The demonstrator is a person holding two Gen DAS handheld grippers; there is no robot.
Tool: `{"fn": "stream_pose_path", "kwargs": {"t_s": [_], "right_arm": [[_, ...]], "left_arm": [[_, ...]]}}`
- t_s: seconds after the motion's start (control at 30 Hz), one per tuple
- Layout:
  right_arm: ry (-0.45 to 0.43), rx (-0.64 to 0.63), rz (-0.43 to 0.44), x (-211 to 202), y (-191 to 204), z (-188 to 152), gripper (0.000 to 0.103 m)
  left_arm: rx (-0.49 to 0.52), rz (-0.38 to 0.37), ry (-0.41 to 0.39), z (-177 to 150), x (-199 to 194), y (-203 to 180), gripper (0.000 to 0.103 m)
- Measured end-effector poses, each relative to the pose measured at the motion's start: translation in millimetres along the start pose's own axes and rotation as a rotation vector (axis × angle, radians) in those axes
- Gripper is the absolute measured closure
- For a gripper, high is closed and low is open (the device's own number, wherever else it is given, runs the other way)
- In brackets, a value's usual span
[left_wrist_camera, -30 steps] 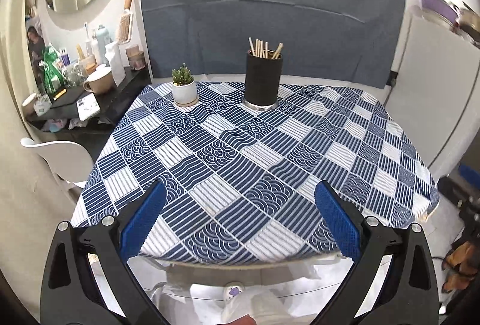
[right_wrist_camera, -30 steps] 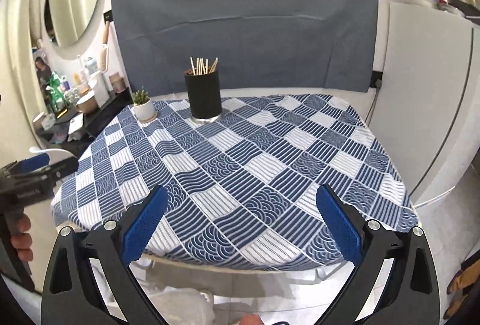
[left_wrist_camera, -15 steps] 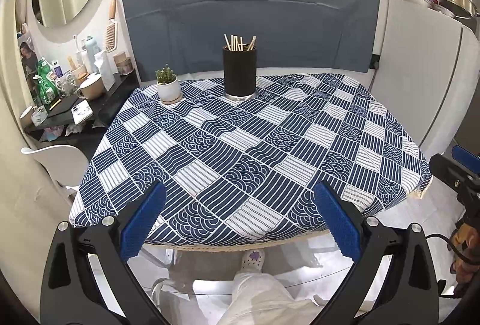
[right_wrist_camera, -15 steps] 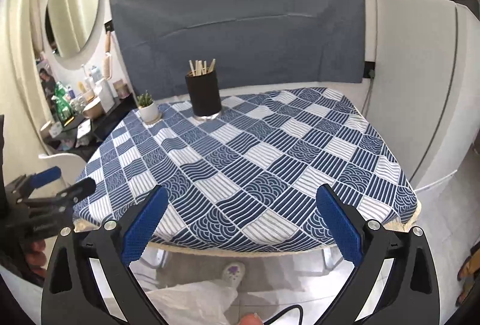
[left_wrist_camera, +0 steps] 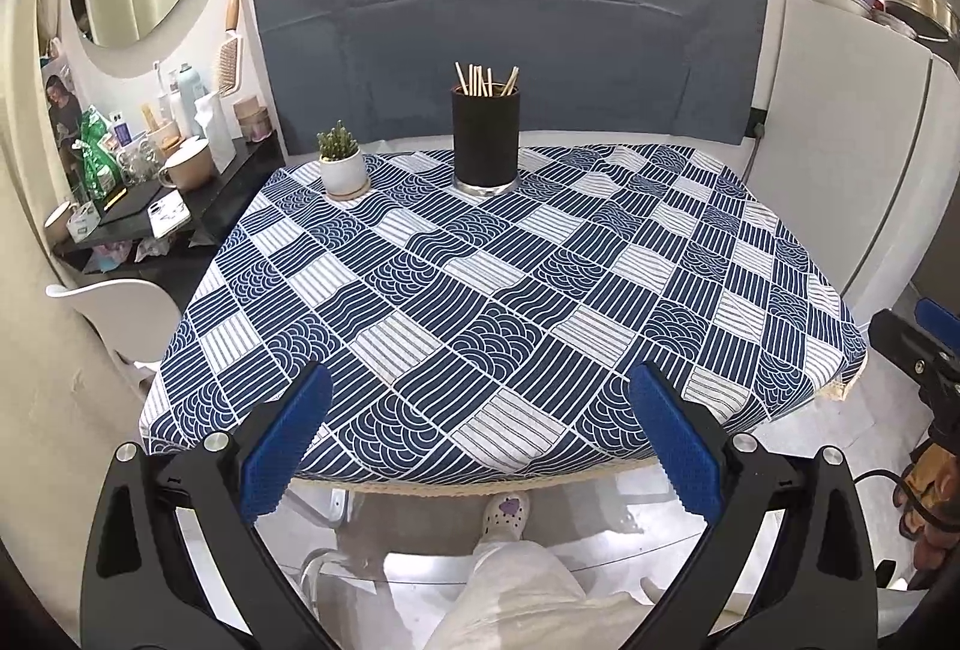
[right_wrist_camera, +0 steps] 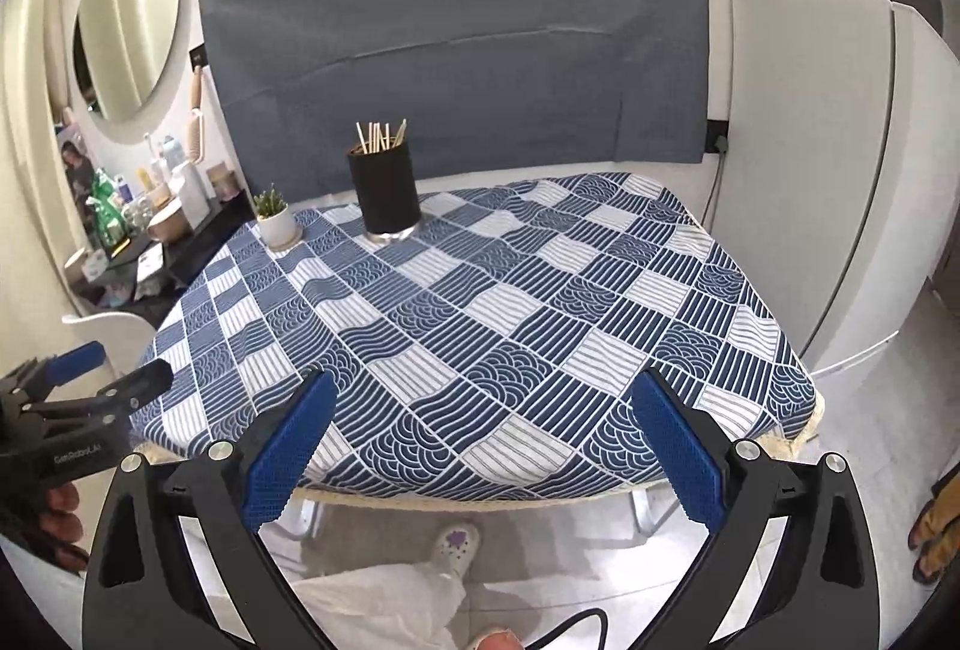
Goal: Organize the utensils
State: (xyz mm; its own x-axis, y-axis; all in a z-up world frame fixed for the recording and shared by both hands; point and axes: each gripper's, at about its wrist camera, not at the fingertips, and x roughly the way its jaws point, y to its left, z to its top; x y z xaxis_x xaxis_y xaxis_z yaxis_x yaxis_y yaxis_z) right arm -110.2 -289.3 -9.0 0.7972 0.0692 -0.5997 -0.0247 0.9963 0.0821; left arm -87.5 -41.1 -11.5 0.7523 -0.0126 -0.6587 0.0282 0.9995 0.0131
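A black cylindrical holder (left_wrist_camera: 485,139) with several wooden chopsticks (left_wrist_camera: 483,80) standing in it sits at the far side of the table; it also shows in the right wrist view (right_wrist_camera: 384,191). My left gripper (left_wrist_camera: 480,440) is open and empty, held off the table's near edge. My right gripper (right_wrist_camera: 480,437) is open and empty, also back from the near edge. The left gripper shows at the left of the right wrist view (right_wrist_camera: 102,380), and the right gripper at the right edge of the left wrist view (left_wrist_camera: 918,338).
The table wears a blue and white patterned cloth (left_wrist_camera: 498,290). A small potted plant (left_wrist_camera: 342,164) stands left of the holder. A white chair (left_wrist_camera: 114,308) and a cluttered side shelf (left_wrist_camera: 138,182) are at the left, a white fridge (right_wrist_camera: 810,158) at the right.
Both grippers have pulled back and up from the table, so its near edge and the floor now show. Both stay open and empty.
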Motion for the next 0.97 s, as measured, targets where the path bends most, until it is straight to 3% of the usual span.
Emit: {"fn": "stream_pose_path", "kwargs": {"t_s": [0.97], "right_arm": [[-0.026, -0.034, 0.001, -4.1, 6.8, 0.7, 0.008]], "left_arm": [[-0.012, -0.024, 0.011, 0.4, 1.9, 7.9, 0.006]]}}
